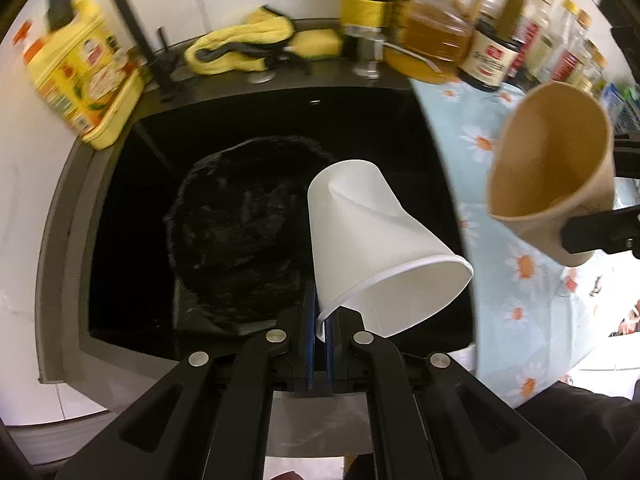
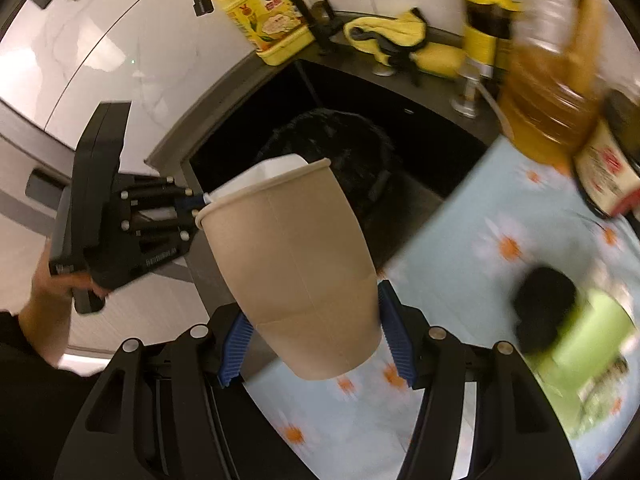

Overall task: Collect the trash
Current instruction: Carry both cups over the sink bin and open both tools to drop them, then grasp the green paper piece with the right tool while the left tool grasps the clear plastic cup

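Left gripper (image 1: 320, 320): clenched on the rolled rim of the white paper cup (image 1: 372, 248), pinching one wall of it between the blue pads at lower centre of the left wrist view.
White paper cup: hangs tilted, mouth toward lower right, base toward upper left; its long axis slants across the frame, over the right part of the sink.
Right gripper (image 2: 316, 340): blue pads pressed on both sides of the brown paper cup (image 2: 296, 276) near its base, lower centre of the right wrist view.
Brown paper cup: long axis runs away from the camera, rim at frame centre, over the floral cloth (image 2: 460, 264) at the sink's edge.
Bin bag (image 1: 240, 232): a black lined opening down in the dark sink (image 1: 436, 200), centre left of the left wrist view, directly beyond the white cup.
Nearer hand: my judgement, the left; its cup already hangs at the bag's right margin, while the brown cup sits off to the right.
Far: yellow detergent jug (image 1: 84, 80), yellow cloth (image 1: 240, 48), oil bottles (image 1: 436, 32).
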`<act>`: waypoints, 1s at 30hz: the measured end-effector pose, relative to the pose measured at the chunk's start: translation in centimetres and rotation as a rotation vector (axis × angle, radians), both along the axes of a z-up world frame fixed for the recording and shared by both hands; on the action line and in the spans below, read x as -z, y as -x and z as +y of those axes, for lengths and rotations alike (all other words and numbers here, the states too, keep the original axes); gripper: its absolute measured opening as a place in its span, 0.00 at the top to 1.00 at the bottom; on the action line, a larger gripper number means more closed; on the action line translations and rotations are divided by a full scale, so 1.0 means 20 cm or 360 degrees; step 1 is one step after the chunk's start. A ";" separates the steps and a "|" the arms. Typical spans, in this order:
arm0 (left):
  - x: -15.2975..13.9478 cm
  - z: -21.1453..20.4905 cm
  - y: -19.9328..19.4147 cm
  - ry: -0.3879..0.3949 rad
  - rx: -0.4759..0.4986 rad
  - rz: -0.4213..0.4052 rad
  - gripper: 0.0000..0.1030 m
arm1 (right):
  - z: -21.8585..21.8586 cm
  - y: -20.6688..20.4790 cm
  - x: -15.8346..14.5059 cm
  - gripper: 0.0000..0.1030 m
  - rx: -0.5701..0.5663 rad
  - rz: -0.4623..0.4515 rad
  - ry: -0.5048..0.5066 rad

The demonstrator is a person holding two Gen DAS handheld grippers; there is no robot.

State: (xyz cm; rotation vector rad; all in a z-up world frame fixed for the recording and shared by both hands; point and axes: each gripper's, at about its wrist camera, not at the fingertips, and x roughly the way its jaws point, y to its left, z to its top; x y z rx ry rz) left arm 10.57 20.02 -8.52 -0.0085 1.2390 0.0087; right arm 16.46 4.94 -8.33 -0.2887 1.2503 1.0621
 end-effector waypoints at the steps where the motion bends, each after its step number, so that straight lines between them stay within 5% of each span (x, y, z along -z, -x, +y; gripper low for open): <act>1: 0.01 0.04 0.00 -0.0001 -0.0019 0.0006 0.97 | 0.06 -0.02 0.02 0.43 -0.0005 0.0015 -0.0008; 15: 0.15 0.41 -0.13 0.0064 -0.0202 0.0085 0.96 | 0.54 -0.35 0.27 0.42 0.0045 0.0259 -0.0014; 18: 0.18 0.44 -0.16 0.0089 -0.0221 0.0100 0.91 | 0.57 -0.39 0.29 0.37 0.0069 0.0288 0.0003; 21: 0.20 0.45 -0.18 0.0087 -0.0234 0.0117 0.74 | 0.56 -0.42 0.32 0.31 0.0098 0.0337 0.0002; 30: 0.19 0.42 -0.18 0.0088 -0.0189 0.0101 0.73 | 0.44 -0.43 0.31 0.31 0.0192 0.0366 -0.0021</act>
